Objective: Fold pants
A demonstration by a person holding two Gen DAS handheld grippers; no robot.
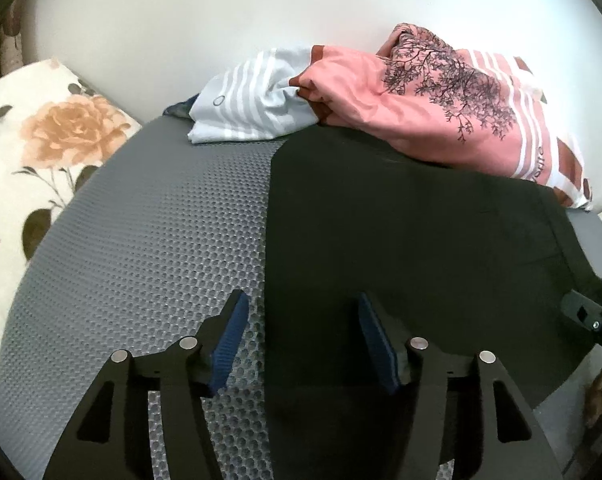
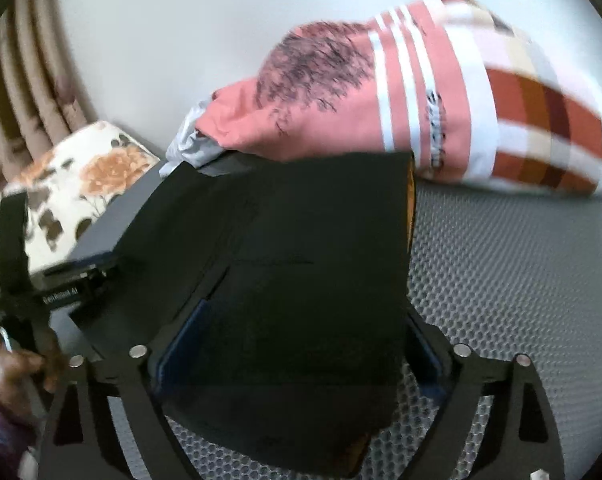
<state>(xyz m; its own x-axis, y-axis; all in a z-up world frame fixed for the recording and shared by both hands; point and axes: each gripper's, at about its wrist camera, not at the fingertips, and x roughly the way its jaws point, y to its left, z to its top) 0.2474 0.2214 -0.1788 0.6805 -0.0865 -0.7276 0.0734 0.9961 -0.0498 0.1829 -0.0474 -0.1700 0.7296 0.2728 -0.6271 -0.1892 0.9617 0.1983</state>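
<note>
Black pants (image 1: 401, 220) lie flat on a grey honeycomb mat (image 1: 161, 220). In the left wrist view my left gripper (image 1: 305, 340) hovers low over their straight left edge. Its blue pads (image 1: 231, 344) stand apart: one over bare mat, the other over cloth, neither pressing. In the right wrist view the pants (image 2: 301, 240) fill the middle, folded and dark. My right gripper (image 2: 301, 352) stands wide open astride their near right edge, with nothing pinched. The left gripper (image 2: 61, 292) shows at the far left there, with a hand (image 2: 21, 368) on it. The right gripper (image 1: 593, 312) peeks in at the left view's right edge.
A heap of pink, striped and checked fabric (image 1: 421, 112) lies along the back against the white wall, touching the pants' far end. A pale blue striped cloth (image 1: 253, 100) sits beside it. A floral pillow (image 1: 41, 140) borders the mat's left side, and a curtain (image 2: 29, 80) hangs beyond.
</note>
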